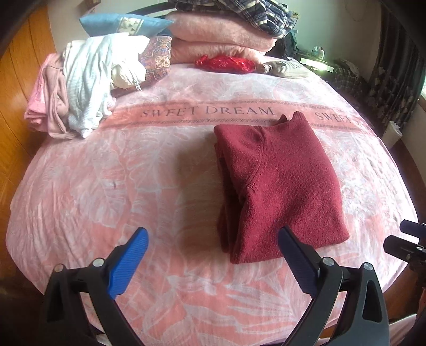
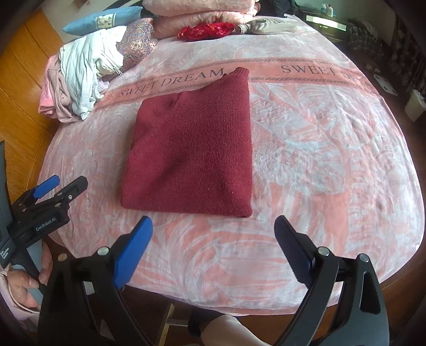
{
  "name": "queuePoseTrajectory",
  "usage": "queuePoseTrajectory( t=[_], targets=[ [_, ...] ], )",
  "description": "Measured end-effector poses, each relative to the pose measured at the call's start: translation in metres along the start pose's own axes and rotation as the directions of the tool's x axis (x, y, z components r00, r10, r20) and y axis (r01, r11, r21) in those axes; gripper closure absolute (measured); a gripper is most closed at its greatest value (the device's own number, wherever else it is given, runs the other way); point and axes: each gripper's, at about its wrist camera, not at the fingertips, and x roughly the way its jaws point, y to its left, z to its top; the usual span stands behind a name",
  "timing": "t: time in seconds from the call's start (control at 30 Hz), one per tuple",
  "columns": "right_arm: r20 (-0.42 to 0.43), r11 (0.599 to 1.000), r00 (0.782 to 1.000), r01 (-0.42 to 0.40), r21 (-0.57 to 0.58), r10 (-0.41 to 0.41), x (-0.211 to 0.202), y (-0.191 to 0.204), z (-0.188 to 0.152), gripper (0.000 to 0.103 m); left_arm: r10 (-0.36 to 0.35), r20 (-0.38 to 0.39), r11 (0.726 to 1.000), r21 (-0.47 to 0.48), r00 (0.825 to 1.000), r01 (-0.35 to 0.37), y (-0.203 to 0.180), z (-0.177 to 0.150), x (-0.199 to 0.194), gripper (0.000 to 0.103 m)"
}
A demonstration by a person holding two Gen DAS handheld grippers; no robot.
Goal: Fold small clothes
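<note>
The left gripper (image 1: pixel 213 255) hangs above the bed with its jaws spread wide and nothing between them; its blue pads (image 1: pixel 127 266) frame bare blanket (image 1: pixel 80 199) and the near left corner of the sweater (image 1: pixel 279 191). The right gripper (image 2: pixel 213 247) is likewise wide open and empty, clear of the cloth, with the sweater's near edge just beyond its tips.

The dark red sweater lies folded into a compact block in the middle of the pink "SWEET DREAM" blanket, its ribbed hem at the far end touching the lettered band.

The left view shows the sweater's stacked left edge and a seam, plus a sliver of the right gripper at the right border. The right view instead shows the sweater's smooth top face, the whole left gripper at the lower left, and a hand (image 2: pixel 21 287) holding its handle.

At the far left corner sits a heap of clothes (image 1: pixel 80 85), with pillows (image 1: pixel 125 24) and folded pink blankets (image 1: pixel 221 40) behind.
</note>
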Motion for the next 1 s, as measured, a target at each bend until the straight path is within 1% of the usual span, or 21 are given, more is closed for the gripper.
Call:
queuePoseTrajectory(
  t=[0.1, 0.3, 0.43, 0.57, 0.9, 1.0],
  targets=[
    [-0.005, 1.000, 1.000, -0.004, -0.004, 0.004, 0.000, 0.005, -0.004, 0.011, 0.003, 0.029, 1.000, 0.003, 1.000, -0.003, -0.003, -0.005, -0.015, 0.005],
    [0.018, 1.000, 1.000, 0.002, -0.006, -0.002, -0.007, 0.014, -0.006, 0.009, -0.009, 0.049, 1.000, -0.003, 0.999, 0.009, -0.004, -0.014, -0.035, 0.005],
    [0.021, 1.000, 1.000, 0.001, -0.023, -0.001, -0.007, 0.021, -0.006, 0.009, 0.001, 0.045, 1.000, -0.001, 0.999, -0.001, -0.004, -0.019, -0.037, 0.005],
    [0.030, 0.999, 0.999, 0.025, -0.041, -0.024, -0.008, 0.026, -0.006, 0.008, -0.002, 0.028, 1.000, -0.009, 1.000, 0.002, -0.002, -0.023, -0.035, 0.005],
    [0.007, 0.999, 0.999, 0.041, -0.028, -0.041, 0.000, 0.022, -0.013, 0.008, 0.013, 0.029, 1.000, -0.024, 0.999, -0.013, 0.000, -0.024, -0.034, 0.005],
    [0.012, 0.998, 0.999, 0.051, -0.027, -0.050, -0.001, 0.022, -0.013, 0.008, 0.014, 0.027, 1.000, -0.013, 1.000, -0.013, -0.002, -0.024, -0.034, 0.005]
  ],
)
